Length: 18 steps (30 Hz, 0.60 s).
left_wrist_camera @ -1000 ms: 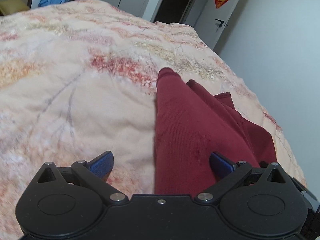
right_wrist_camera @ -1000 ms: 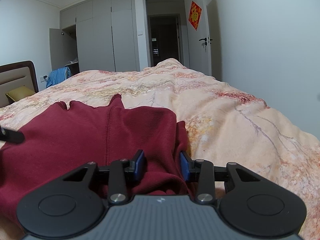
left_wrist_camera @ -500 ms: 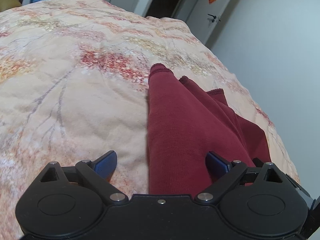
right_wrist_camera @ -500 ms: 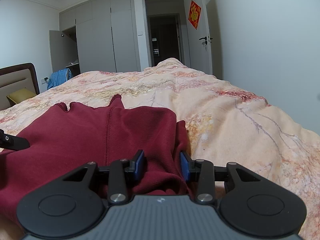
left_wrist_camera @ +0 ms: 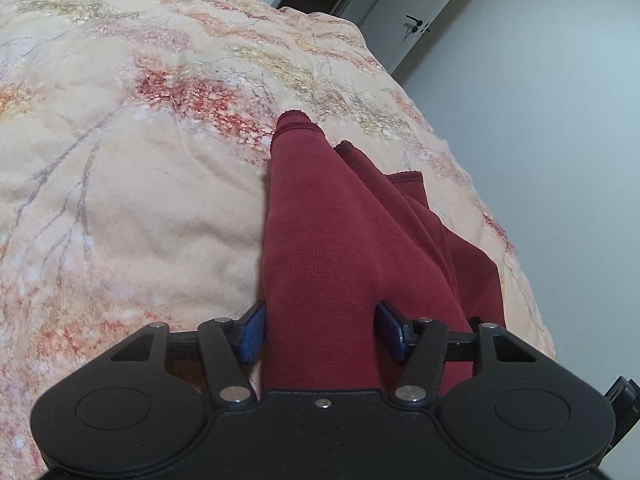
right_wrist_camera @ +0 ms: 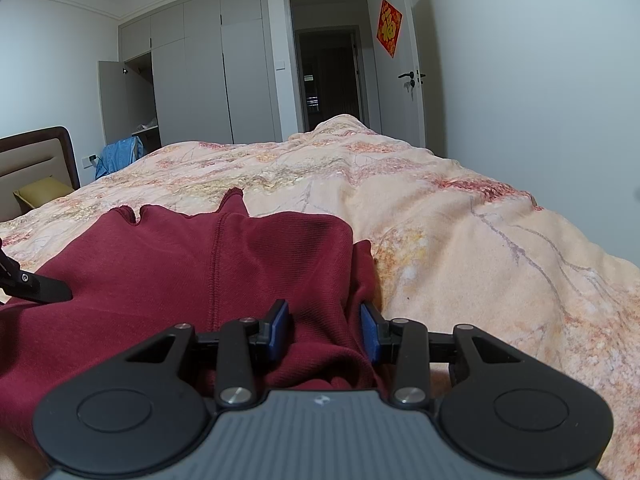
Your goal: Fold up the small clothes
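Lying near the bed's (right_wrist_camera: 480, 240) right edge, the maroon garment (left_wrist_camera: 340, 240) sits between the closing left gripper (left_wrist_camera: 320, 330) and bunched in the narrowed right gripper (right_wrist_camera: 325, 330); no legible labels.

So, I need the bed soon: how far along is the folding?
Early. The dark red garment lies spread on the floral duvet, no neat fold visible. In hand: the right gripper pinches its near edge; the left gripper is closing around another part. The folding itself is left.
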### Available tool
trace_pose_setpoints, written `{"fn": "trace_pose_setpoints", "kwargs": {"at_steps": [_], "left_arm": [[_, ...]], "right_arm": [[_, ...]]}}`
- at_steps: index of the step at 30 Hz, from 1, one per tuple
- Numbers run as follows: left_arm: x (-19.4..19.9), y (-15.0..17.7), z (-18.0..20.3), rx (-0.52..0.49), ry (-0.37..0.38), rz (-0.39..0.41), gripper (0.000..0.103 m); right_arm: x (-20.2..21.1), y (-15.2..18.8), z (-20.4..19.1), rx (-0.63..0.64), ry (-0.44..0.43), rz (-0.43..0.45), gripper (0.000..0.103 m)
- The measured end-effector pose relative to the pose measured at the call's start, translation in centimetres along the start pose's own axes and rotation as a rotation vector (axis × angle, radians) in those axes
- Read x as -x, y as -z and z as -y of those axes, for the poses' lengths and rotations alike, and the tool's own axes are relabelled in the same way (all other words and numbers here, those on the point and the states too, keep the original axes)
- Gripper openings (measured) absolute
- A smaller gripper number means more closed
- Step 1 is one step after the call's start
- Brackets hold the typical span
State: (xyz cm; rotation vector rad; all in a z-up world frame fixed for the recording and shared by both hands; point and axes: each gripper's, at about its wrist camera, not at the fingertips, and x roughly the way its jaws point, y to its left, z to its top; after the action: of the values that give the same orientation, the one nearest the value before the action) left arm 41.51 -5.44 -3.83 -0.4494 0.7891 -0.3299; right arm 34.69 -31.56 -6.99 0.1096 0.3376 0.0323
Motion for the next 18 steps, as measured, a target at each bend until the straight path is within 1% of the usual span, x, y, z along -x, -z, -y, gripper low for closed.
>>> {"fn": "trace_pose_setpoints", "kwargs": {"at_steps": [4,6,7,8,10,13,15,18], "left_arm": [[0.1,0.0,0.2,-0.010,-0.012,0.002,0.061],[0.1,0.0,0.4,-0.021,-0.021,0.006,0.059],[0.2,0.0,0.6,-0.026,-0.025,0.008,0.059],[0.3,0.0,0.8,-0.032,-0.031,0.010,0.057],[0.4,0.1,1.1,-0.045,-0.040,0.016,0.054],[0.8,0.1,1.6,-0.065,-0.054,0.029,0.047],[1.2,0.2,2.0,-0.078,-0.060,0.044,0.040],[1.9,0.2,2.7,-0.098,-0.063,0.072,0.033]], "right_arm": [[0.0,0.0,0.0,0.001,-0.001,0.001,0.042],[0.0,0.1,-0.1,0.004,-0.003,0.005,0.041],[0.1,0.2,-0.2,0.008,-0.005,0.008,0.037],[0.2,0.2,-0.3,0.012,-0.006,0.014,0.032],[0.5,0.3,-0.3,0.016,-0.011,0.033,0.027],[0.9,0.4,-0.2,0.015,-0.015,0.055,0.023],[1.2,0.4,-0.4,0.019,-0.015,0.071,0.021],[2.2,0.0,-0.7,0.031,-0.029,0.102,0.017]]}}
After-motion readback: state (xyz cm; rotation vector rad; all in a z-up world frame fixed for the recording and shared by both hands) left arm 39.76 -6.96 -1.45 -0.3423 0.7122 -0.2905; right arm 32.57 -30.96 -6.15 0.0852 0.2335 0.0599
